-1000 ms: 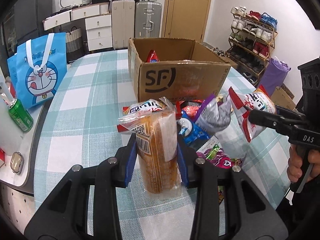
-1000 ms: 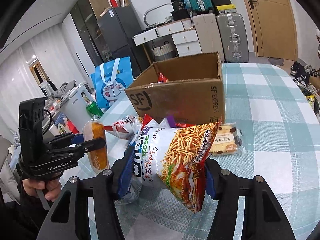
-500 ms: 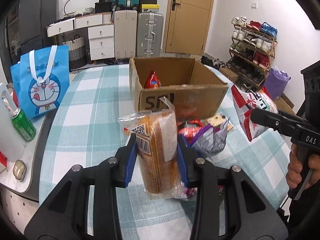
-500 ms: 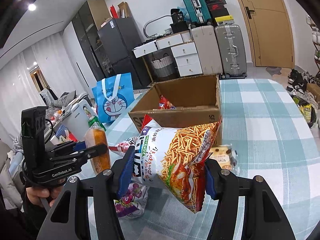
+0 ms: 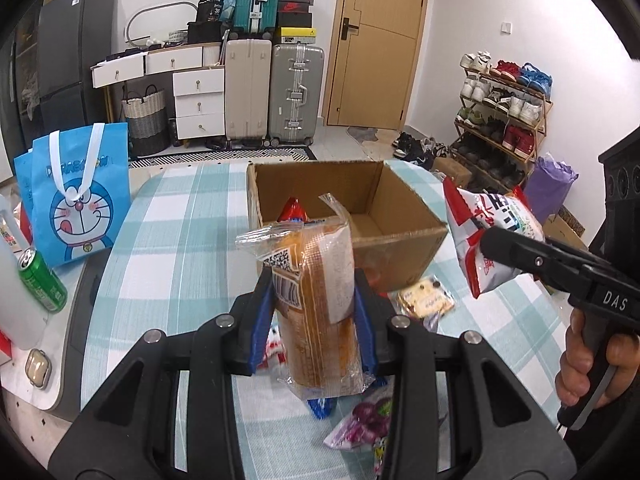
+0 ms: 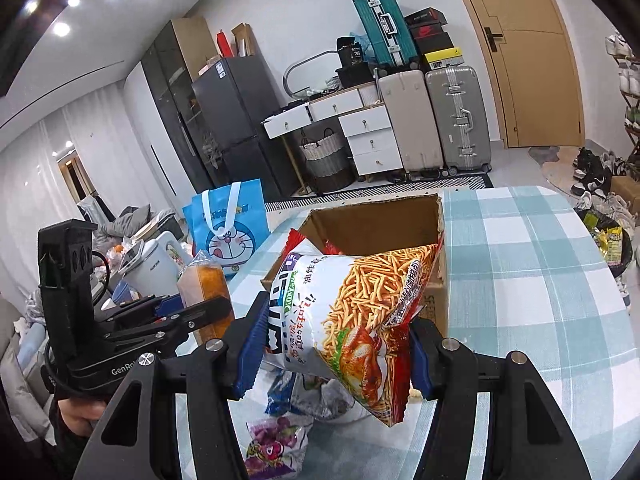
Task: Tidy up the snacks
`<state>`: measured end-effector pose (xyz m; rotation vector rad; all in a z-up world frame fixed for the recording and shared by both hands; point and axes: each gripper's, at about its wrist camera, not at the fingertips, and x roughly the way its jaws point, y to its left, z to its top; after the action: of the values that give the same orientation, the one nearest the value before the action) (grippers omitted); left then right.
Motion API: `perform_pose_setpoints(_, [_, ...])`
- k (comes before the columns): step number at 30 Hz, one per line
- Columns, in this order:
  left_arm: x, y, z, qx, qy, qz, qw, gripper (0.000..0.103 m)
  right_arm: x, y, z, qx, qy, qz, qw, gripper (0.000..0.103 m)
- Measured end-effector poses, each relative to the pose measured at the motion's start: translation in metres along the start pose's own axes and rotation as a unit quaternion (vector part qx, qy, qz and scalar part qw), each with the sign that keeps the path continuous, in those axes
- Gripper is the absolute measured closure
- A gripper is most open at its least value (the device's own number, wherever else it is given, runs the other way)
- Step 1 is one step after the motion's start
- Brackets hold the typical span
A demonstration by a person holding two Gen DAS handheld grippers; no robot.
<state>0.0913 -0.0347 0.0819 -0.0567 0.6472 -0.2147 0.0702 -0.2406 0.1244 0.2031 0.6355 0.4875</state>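
Two snacks are up off the worktop (image 5: 180,216) at once, one in each tool. Our left gripper (image 5: 314,316) has its jaws closed narrow on a wrapped cake (image 5: 316,300), held upright, gripped across the lower middle of the clear wrapper. Our right gripper (image 6: 336,344) has its jaws set wider, pinching a bag of noodle sticks (image 6: 352,320) across its belly, the bag tilted.

Both hang in front of the open cardboard box (image 5: 404,236), near its front rim. One red packet (image 5: 294,210) already lies inside.

Handling notes:
- Cake: looks light and soft. We judge that a hard squeeze would crush it; the film is slick, so the mid-body hold seems right, well away from the loose crimped ends.
- Noodle bag: puffed with air, light, contents brittle. The pillow shape can squirm out of the jaws; we judge a hold across the middle safer than one on the seam.

Left on the worktop:
- A biscuit pack (image 5: 426,300) just beside the box.
- A purple packet (image 6: 276,440) and a blue packet (image 6: 282,392) near us, under the raised tools.

Off to the left stand a blue cartoon bag (image 5: 80,208) and a green can (image 5: 42,280), well apart from the box.

Next, in our judgement: carry both over the rim and release low.
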Motion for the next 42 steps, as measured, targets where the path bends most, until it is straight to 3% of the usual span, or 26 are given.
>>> perform_pose_setpoints(21, [0.055,-0.004,0.056,-0.005,-0.012,0.008,0.9999,0.069,0.053,-0.028,0.034,0.054,-0.005,-0.018,0.998,0.043])
perform_pose_setpoints(34, [0.066,0.015,0.079,-0.040,-0.055,0.023,0.9974,0.069,0.078,-0.039,0.038,0.064,-0.004,-0.039,0.997,0.043])
perform_pose_setpoints(42, [0.092,0.013,0.086,-0.037,-0.046,0.030,0.9978,0.069,0.095,-0.045,0.034,0.065,0.016,-0.047,0.997,0.043])
